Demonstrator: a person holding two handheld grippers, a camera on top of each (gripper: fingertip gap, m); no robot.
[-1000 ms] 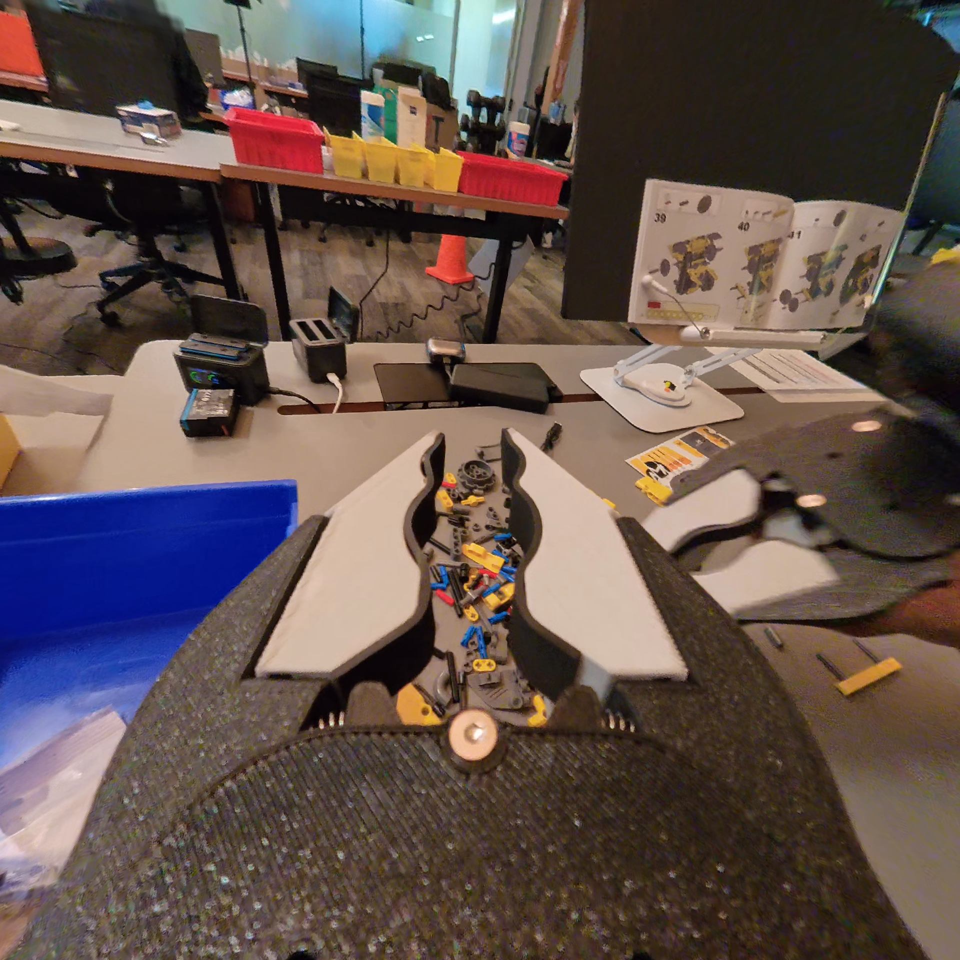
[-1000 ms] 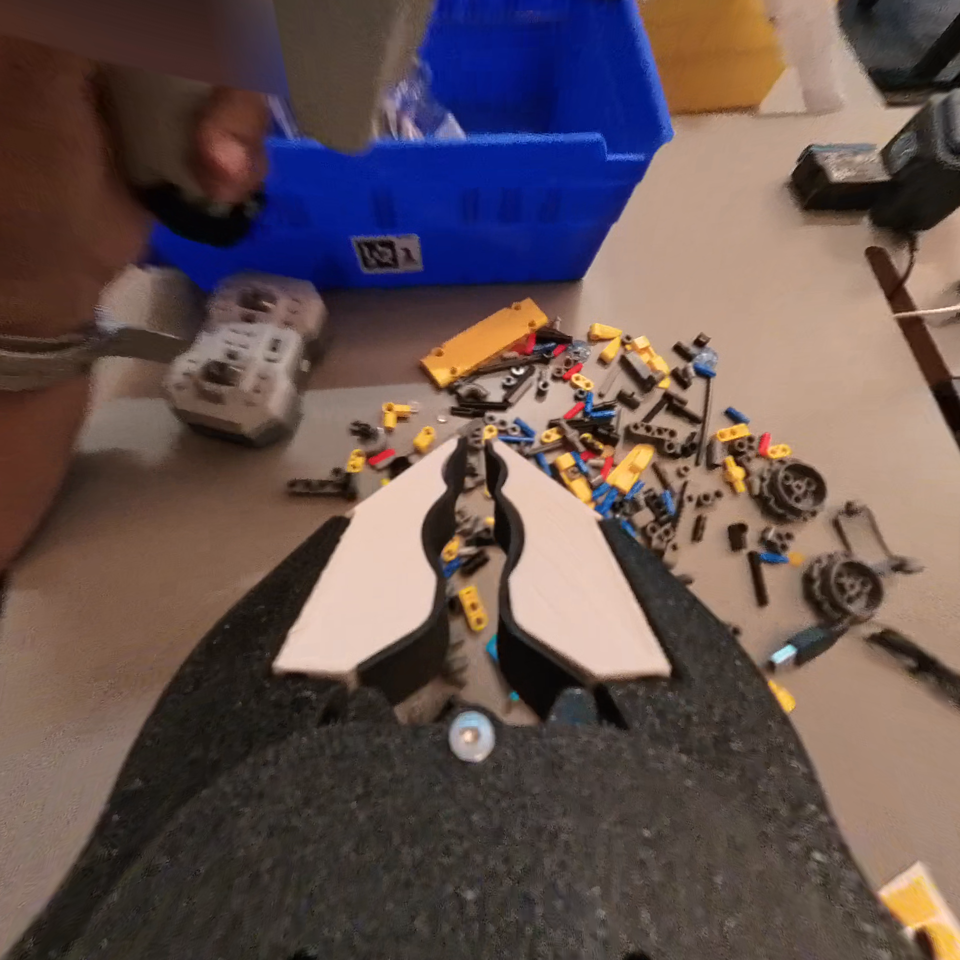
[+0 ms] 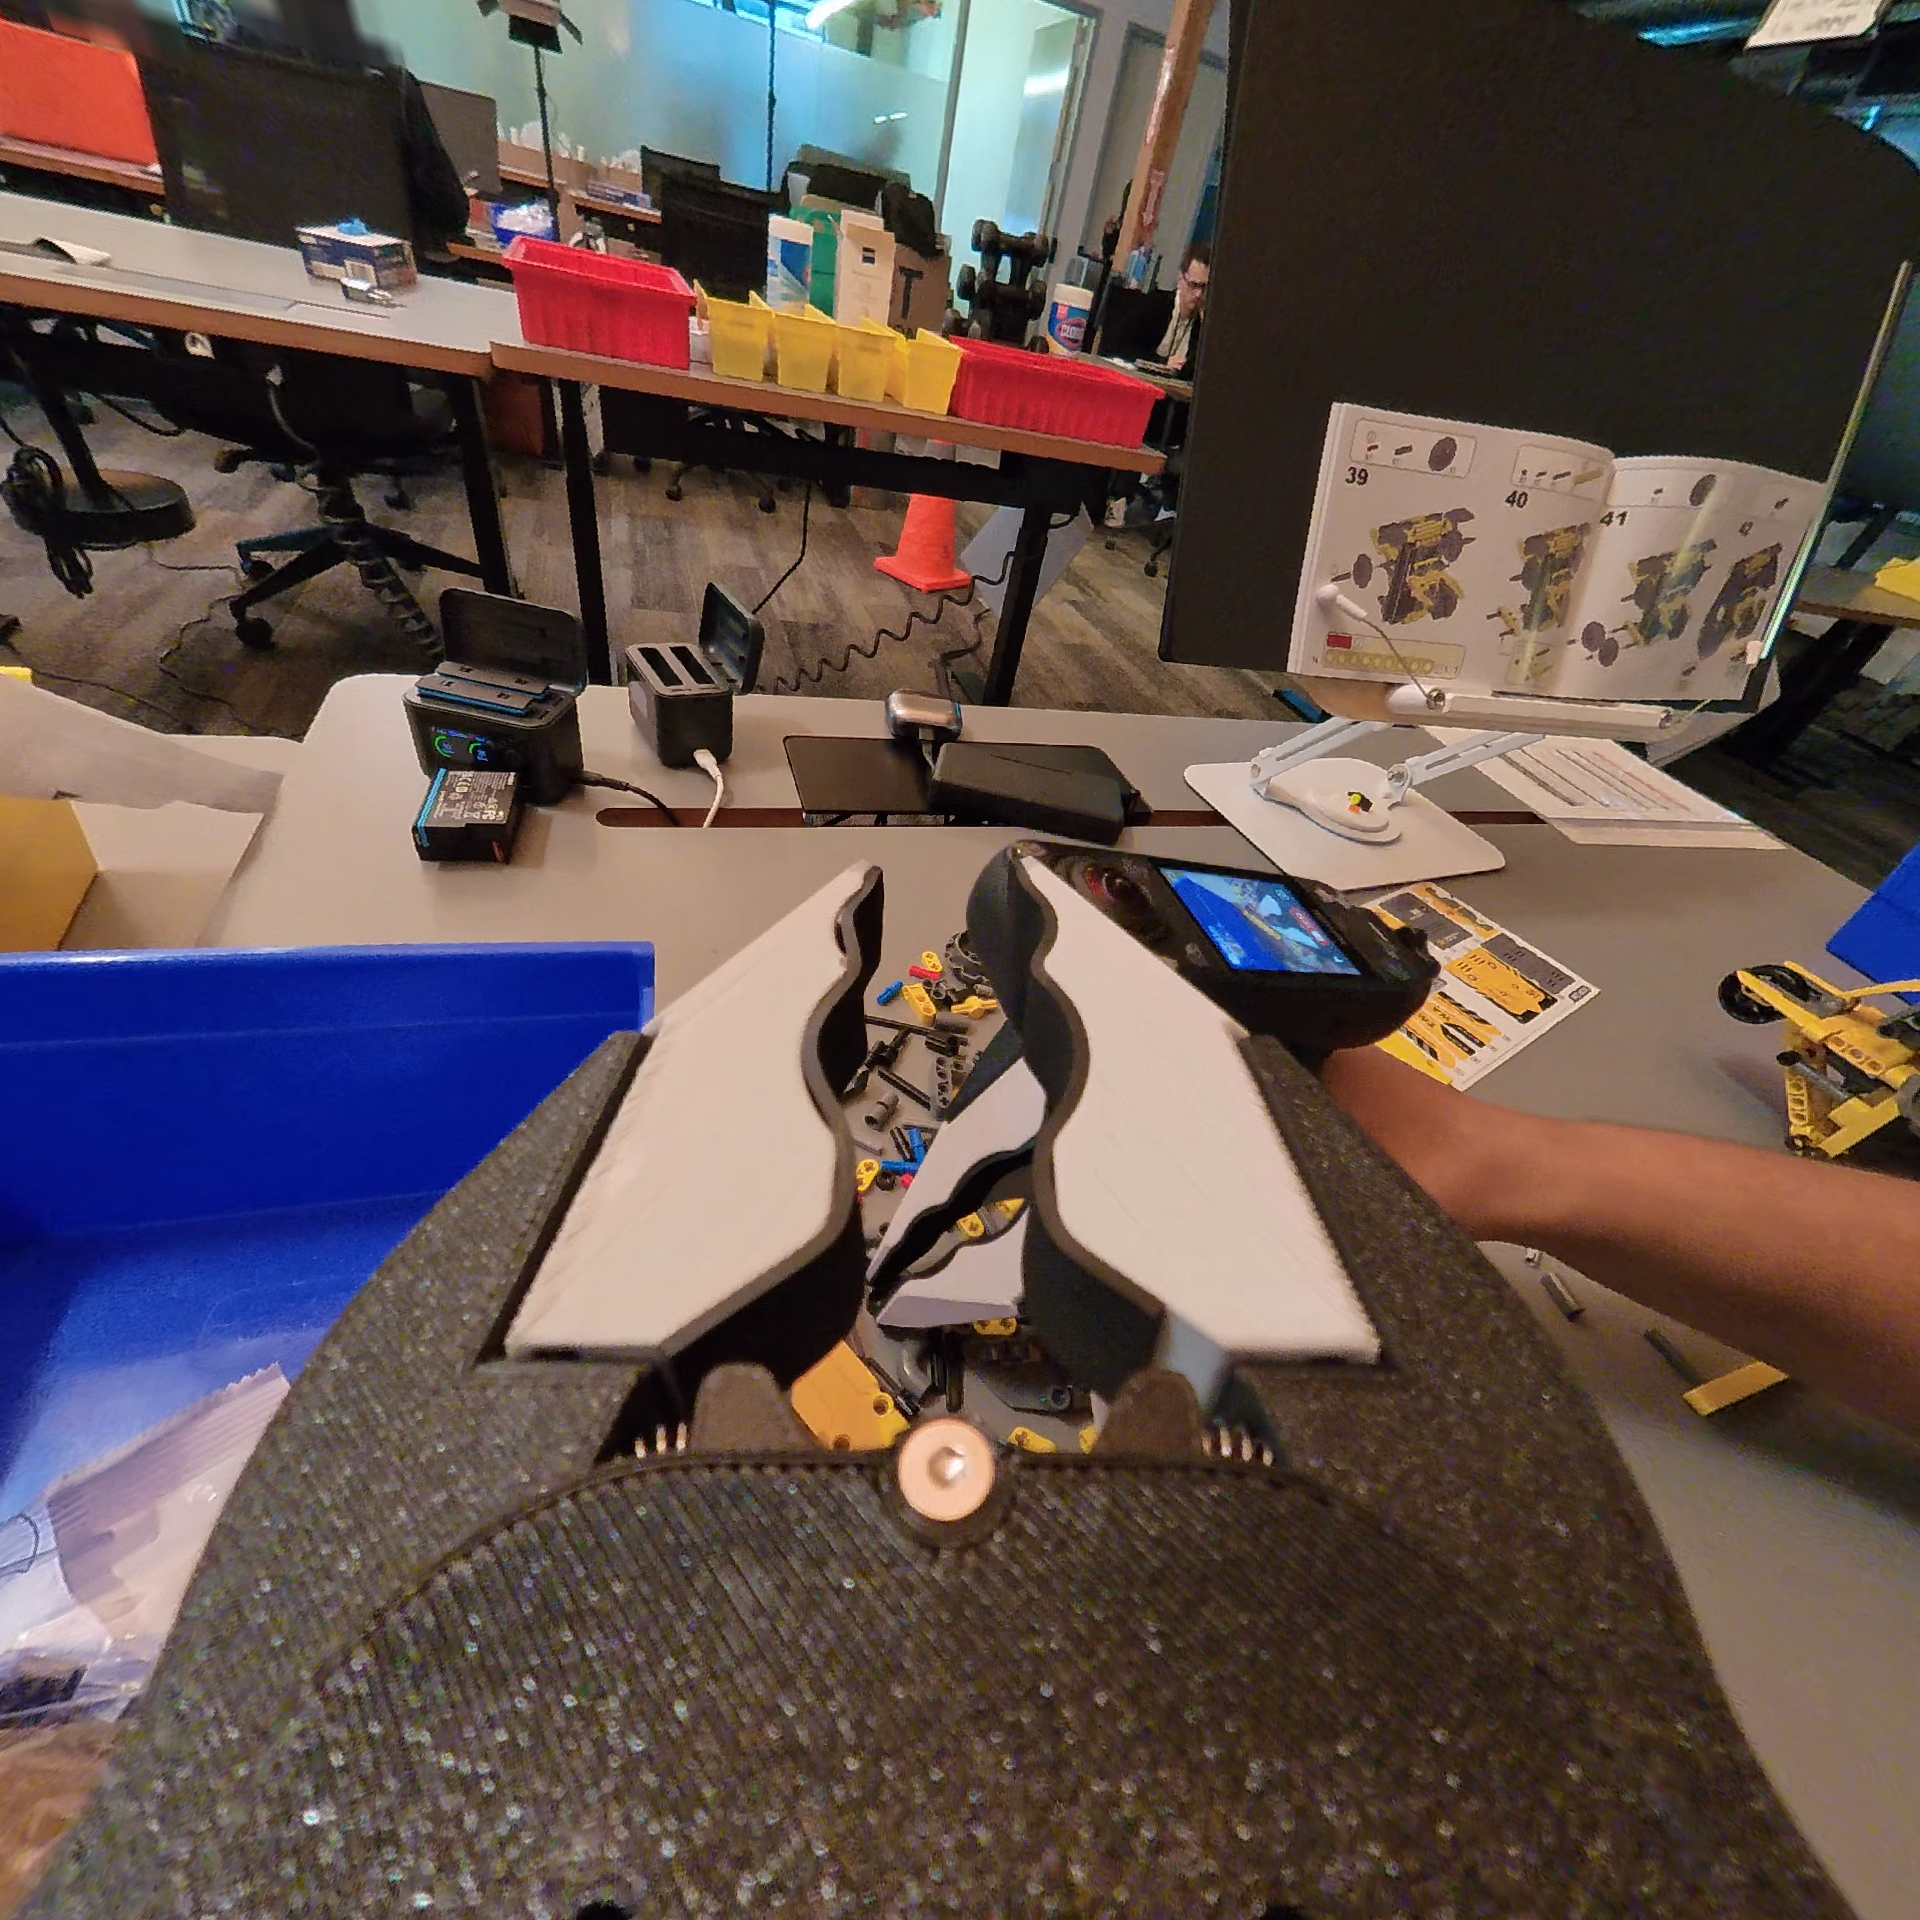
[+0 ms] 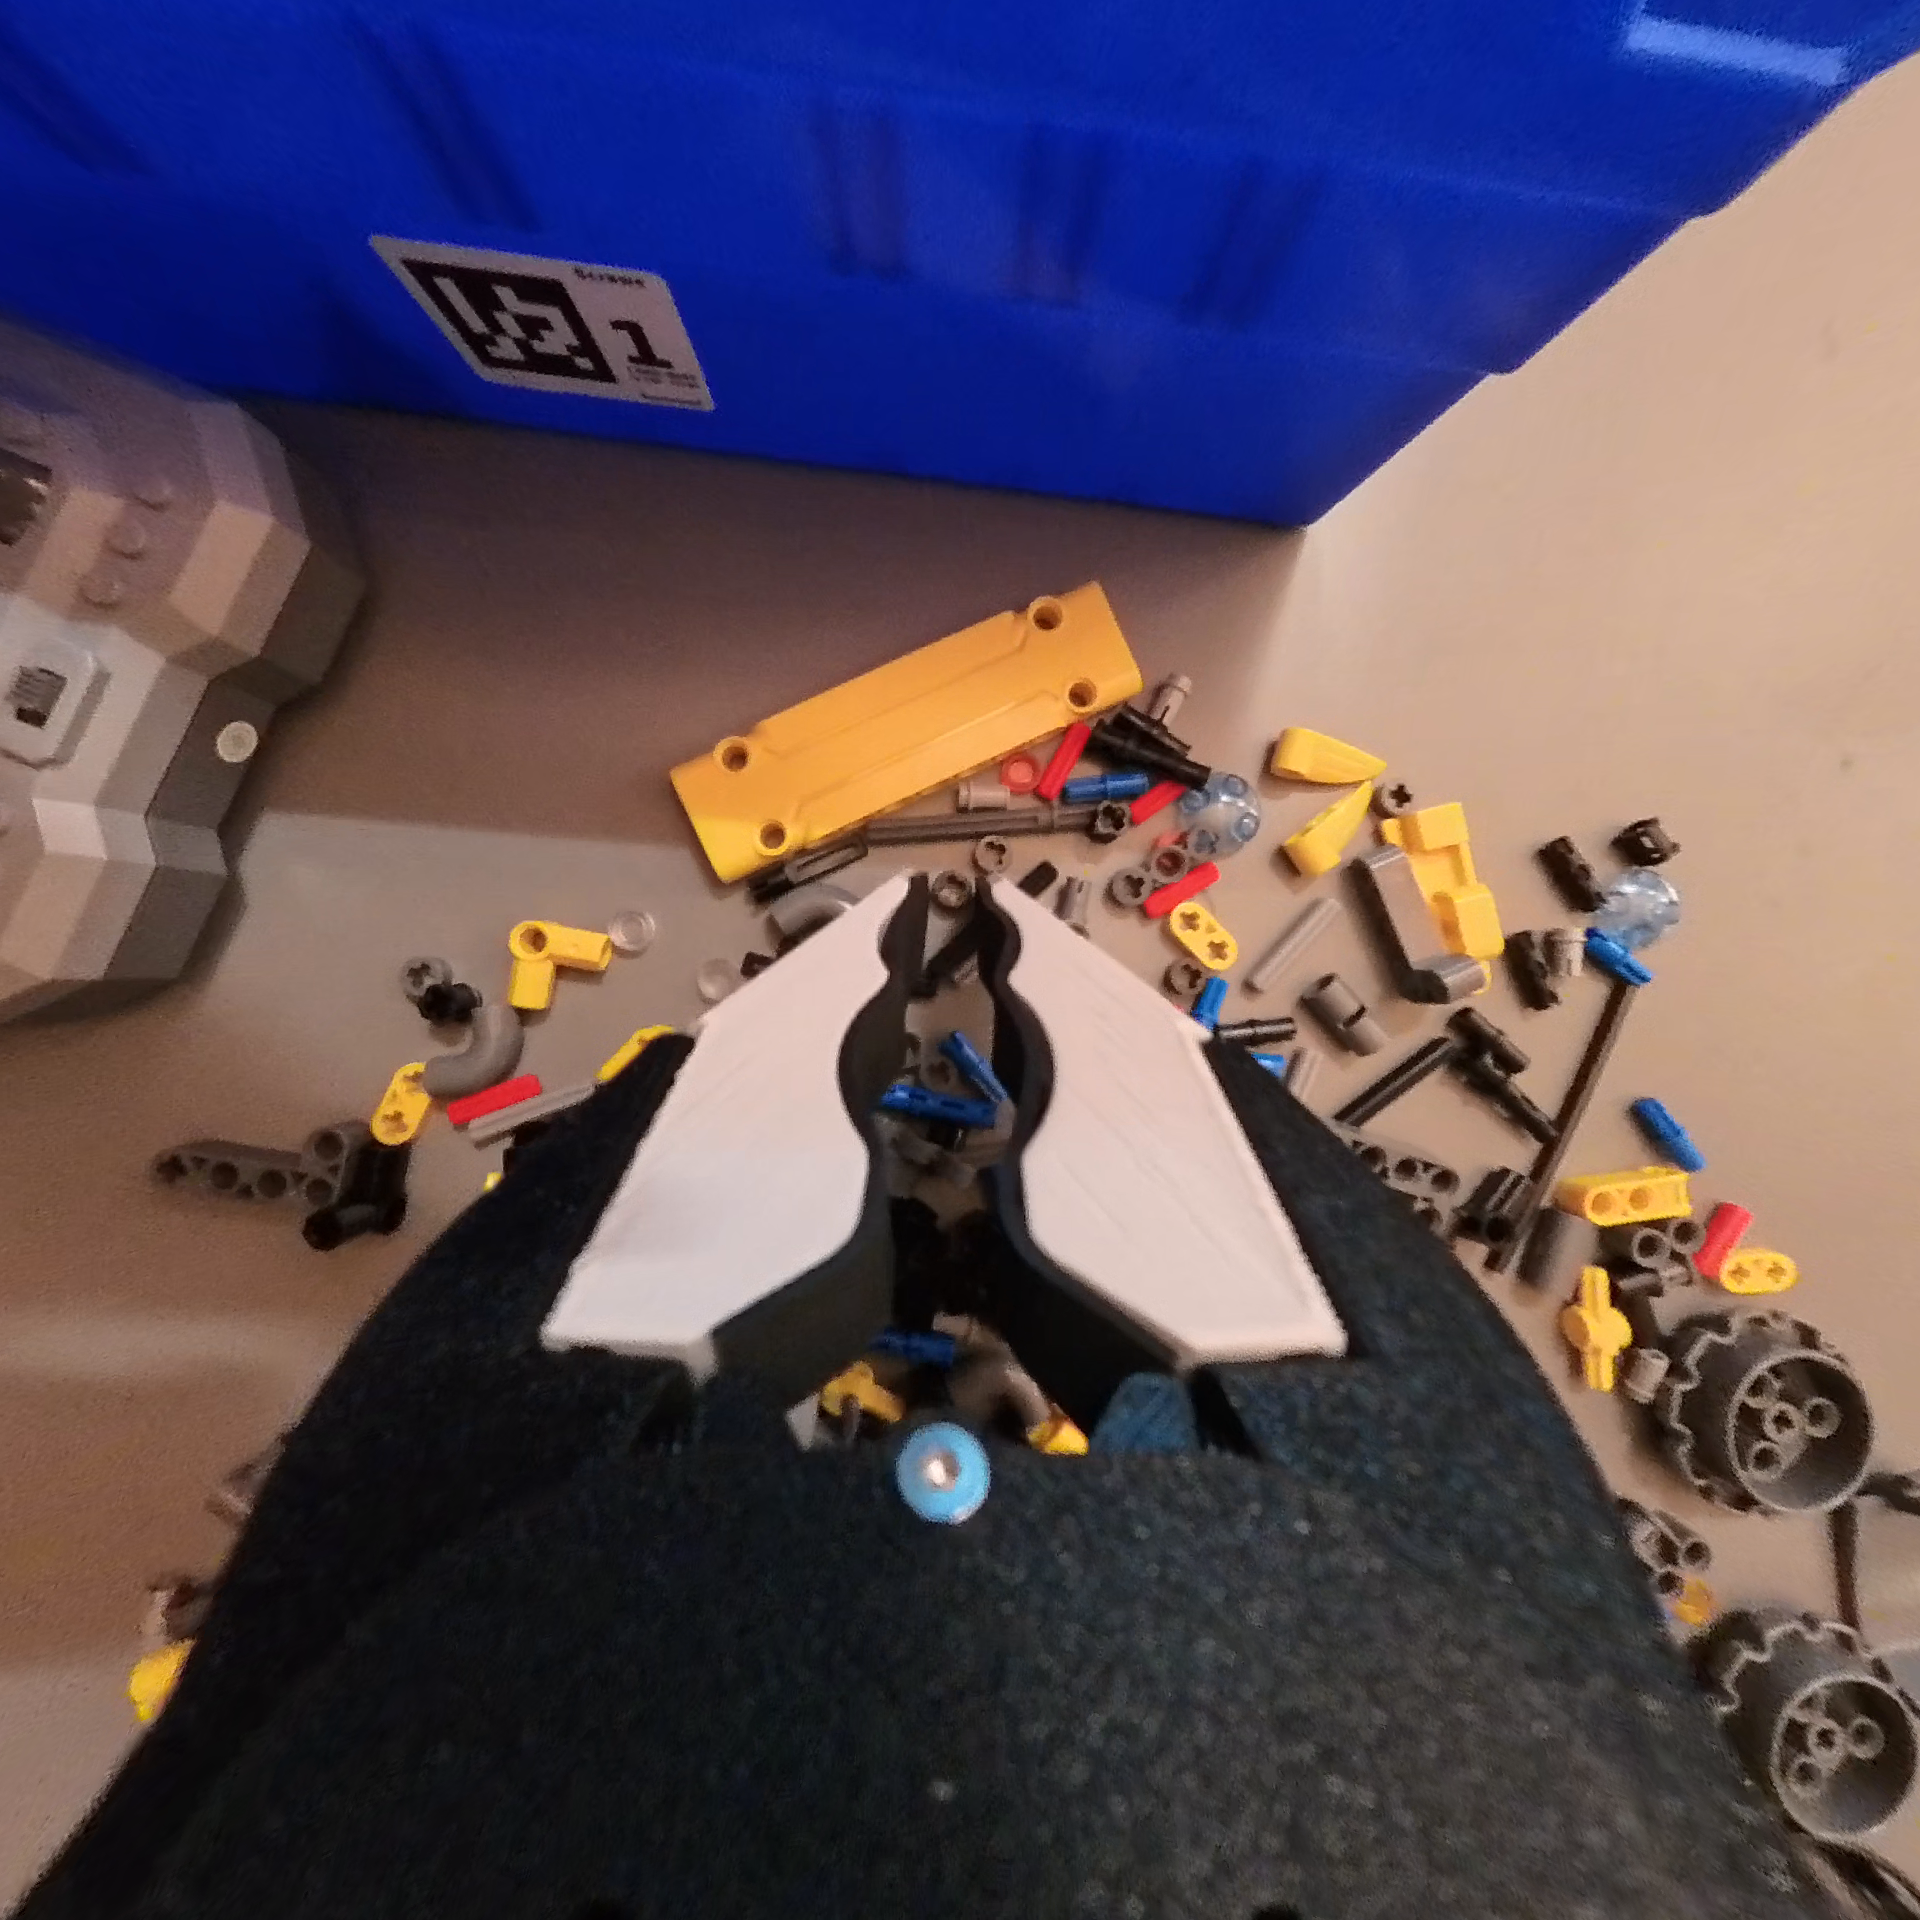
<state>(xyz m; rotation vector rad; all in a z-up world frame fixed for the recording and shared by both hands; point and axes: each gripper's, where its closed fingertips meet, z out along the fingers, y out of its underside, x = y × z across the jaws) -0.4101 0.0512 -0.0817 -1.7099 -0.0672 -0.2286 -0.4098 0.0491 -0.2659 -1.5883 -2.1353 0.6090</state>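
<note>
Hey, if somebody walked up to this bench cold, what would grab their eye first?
Probably the scatter of small building pieces in yellow, black, blue and red on the table, with the right gripper low over it, its tips almost closed. Just beyond sits a long yellow panel in front of the big blue bin. In the left wrist view, an open instruction booklet stands propped on a white stand at the back right.

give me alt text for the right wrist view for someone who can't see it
The right gripper, fingers almost shut with a small dark piece at the tips, reaches down into a scattered pile of small building parts on a tan table. A long yellow panel lies just ahead, with a blue bin behind it.
</note>
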